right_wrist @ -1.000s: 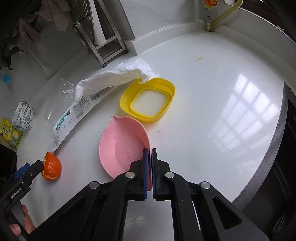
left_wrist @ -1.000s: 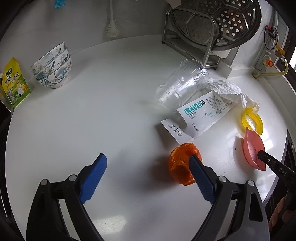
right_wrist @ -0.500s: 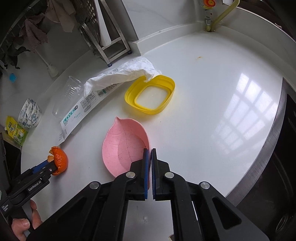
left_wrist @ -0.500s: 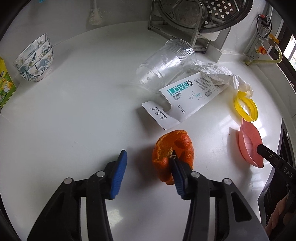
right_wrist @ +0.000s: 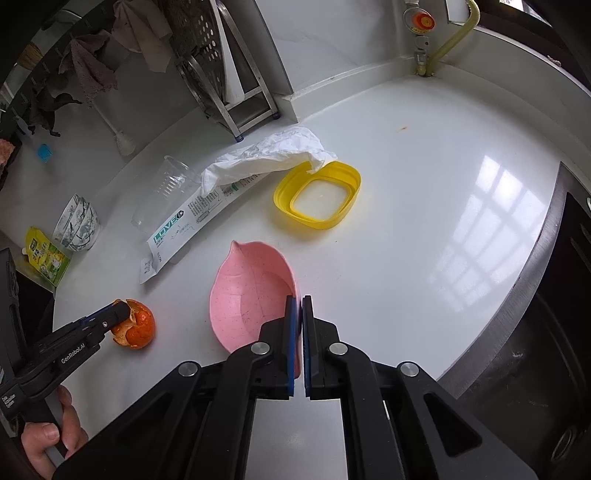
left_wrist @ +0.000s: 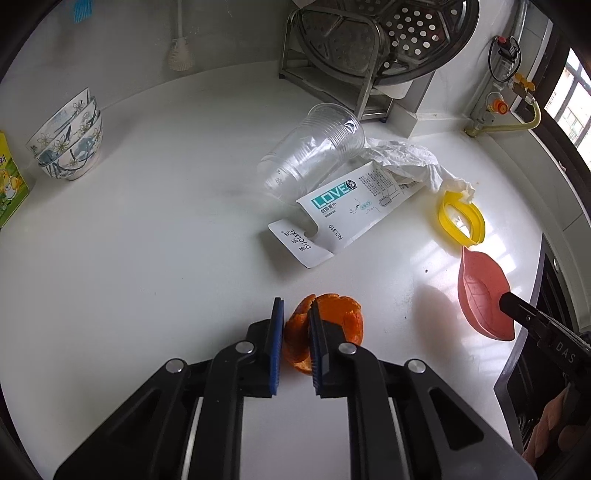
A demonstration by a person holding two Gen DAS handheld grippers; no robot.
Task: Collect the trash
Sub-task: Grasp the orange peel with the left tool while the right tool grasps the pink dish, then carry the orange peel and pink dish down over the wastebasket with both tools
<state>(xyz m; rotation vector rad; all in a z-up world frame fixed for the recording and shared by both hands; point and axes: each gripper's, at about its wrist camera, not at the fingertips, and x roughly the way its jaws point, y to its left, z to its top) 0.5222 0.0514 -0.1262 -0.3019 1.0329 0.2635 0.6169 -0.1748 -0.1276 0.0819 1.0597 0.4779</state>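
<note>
Nearest the counter's front edge, the left gripper (left_wrist: 295, 314) has its blue pads pinched almost together on a flap of the orange peel (left_wrist: 332, 325), so the curled, pulpy shell hangs off the right-hand pad rather than sitting squarely between the two; I'd guess a thin edge was taken because the hollow cup of rind would crush or slip if grabbed whole. Just to the right, the right gripper (right_wrist: 298, 306) is clamped on the near rim of the pink leaf-shaped dish (right_wrist: 251, 291), jaws nearly closed with only the thin wall between them (it looks like a matte, speckled plastic, and I take it to be the collecting tray, steadied so the peel can be dropped in). Beyond the dish sits a yellow collapsible ring (right_wrist: 317, 199), glossy and stepped, with a corner of the crumpled white tissue (right_wrist: 266, 158) draped over its far lip. That tissue also lies across the end of a flat printed paper sleeve (left_wrist: 354, 206), stiff and smooth, which in turn is touching the toppled clear plastic cup (left_wrist: 314, 155), ribbed and lying on its side. Those three look like the remaining rubbish. Farther off on the white countertop (left_wrist: 147, 258) stand stacked floral bowls (left_wrist: 70, 140) and, at the back, a steel rack holding a perforated steamer plate (left_wrist: 388, 33).
</note>
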